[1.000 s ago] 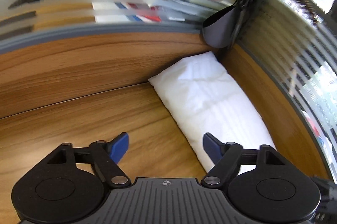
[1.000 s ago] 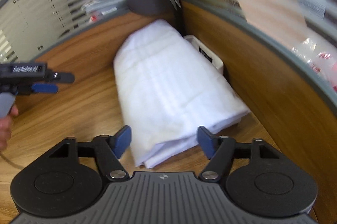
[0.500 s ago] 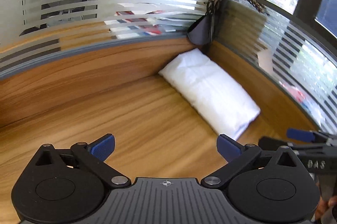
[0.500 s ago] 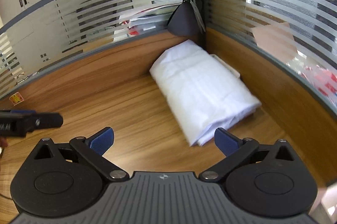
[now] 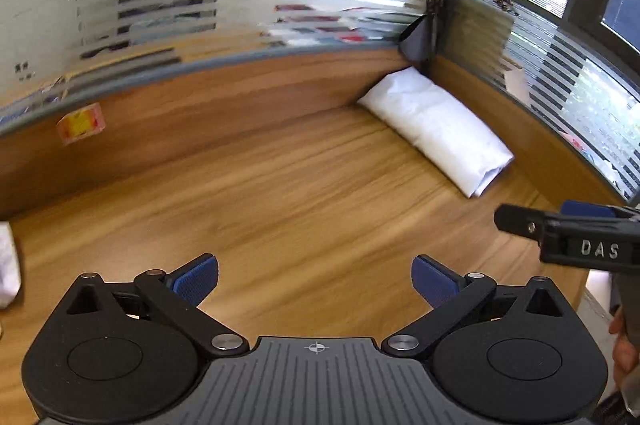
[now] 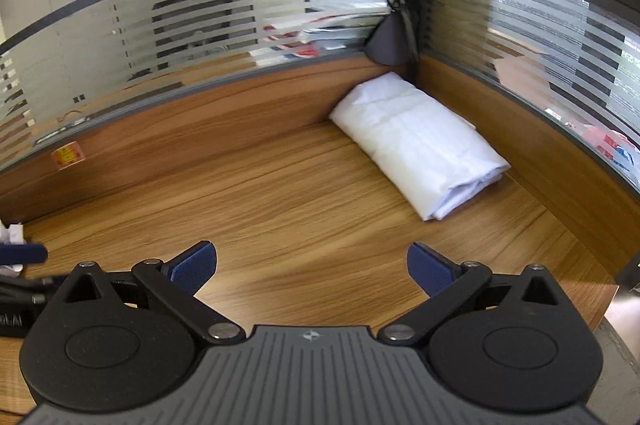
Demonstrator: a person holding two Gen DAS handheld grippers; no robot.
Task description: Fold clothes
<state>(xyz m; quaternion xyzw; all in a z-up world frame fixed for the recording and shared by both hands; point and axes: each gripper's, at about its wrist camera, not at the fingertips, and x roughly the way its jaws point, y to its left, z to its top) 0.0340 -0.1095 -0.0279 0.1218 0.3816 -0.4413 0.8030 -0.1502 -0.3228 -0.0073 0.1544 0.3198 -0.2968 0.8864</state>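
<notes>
My left gripper (image 5: 315,279) & right gripper (image 6: 312,271) both spread wide, holding nothing, above the desk (image 6: 280,209). Folded white garment (image 6: 420,145) lies in far-right corner; white scrap (image 5: 8,265) at left edge, maybe cloth.

White folded cloth (image 6: 420,141), brown wood-grain desk (image 6: 300,209), blue-padded black claws.

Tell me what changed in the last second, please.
Both grippers, left and right, pulled back from the folded cloth and opened wider; neither holds anything. The cloth stayed folded in the desk corner.
</notes>
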